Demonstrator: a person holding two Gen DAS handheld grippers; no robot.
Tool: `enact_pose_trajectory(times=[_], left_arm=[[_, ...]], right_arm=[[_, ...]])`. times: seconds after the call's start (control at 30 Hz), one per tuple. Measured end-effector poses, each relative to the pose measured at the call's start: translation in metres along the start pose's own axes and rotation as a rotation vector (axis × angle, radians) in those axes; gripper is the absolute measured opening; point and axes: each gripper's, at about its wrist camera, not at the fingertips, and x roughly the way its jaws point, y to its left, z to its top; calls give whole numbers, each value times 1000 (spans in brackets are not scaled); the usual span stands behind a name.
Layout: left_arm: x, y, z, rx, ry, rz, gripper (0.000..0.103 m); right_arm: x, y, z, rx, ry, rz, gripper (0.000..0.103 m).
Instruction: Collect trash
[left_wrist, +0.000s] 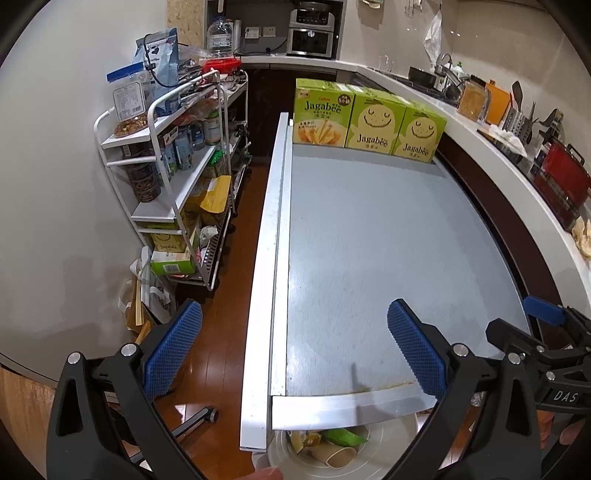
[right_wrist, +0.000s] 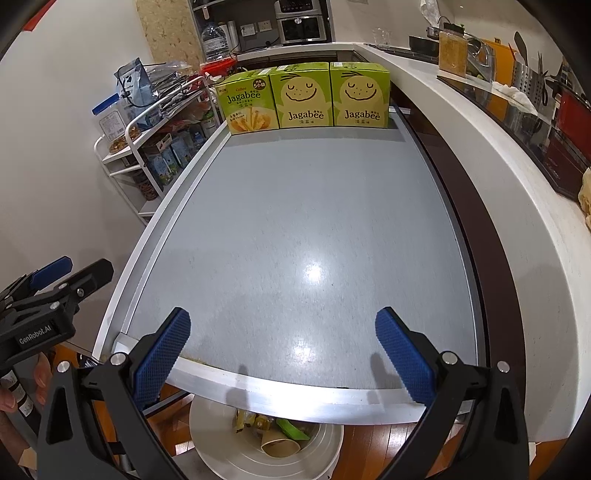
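A white bin (right_wrist: 221, 454) stands on the floor under the near edge of the grey table (right_wrist: 295, 229); it holds a paper cup (right_wrist: 280, 448), a green wrapper (right_wrist: 291, 430) and yellow wrappers. It also shows in the left wrist view (left_wrist: 391, 450) with the cup (left_wrist: 340, 458). My left gripper (left_wrist: 295, 350) is open and empty over the table's near left corner. My right gripper (right_wrist: 282, 354) is open and empty over the table's near edge, above the bin. The right gripper shows at the right of the left wrist view (left_wrist: 546, 325); the left one shows at the left of the right wrist view (right_wrist: 70, 273).
Three green Jagabee boxes (right_wrist: 303, 98) stand in a row at the table's far edge. A white shelf cart (left_wrist: 173, 177) full of packets stands left of the table. A white counter (right_wrist: 498, 155) with kitchen utensils runs along the right. The floor is brown wood (left_wrist: 218, 332).
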Motion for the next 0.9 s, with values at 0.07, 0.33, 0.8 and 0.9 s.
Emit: enact_pose_trajectory(times=[0.07,0.33,0.8,0.9], left_arm=[[-1,-1,3,-2,-10,2,101],[-2,1,11,-17,-32,21,101],[-4,-4,15,12,-46,46,101],[-5,-5,15,20,-52,60,101]], right_arm=[[-1,0,2,1,-3,-1,98],[-4,-1,8,8,-18,2,98],[-7,2,15,-2,-34,3,98],[-7,2,15,-5,-36,5,98]])
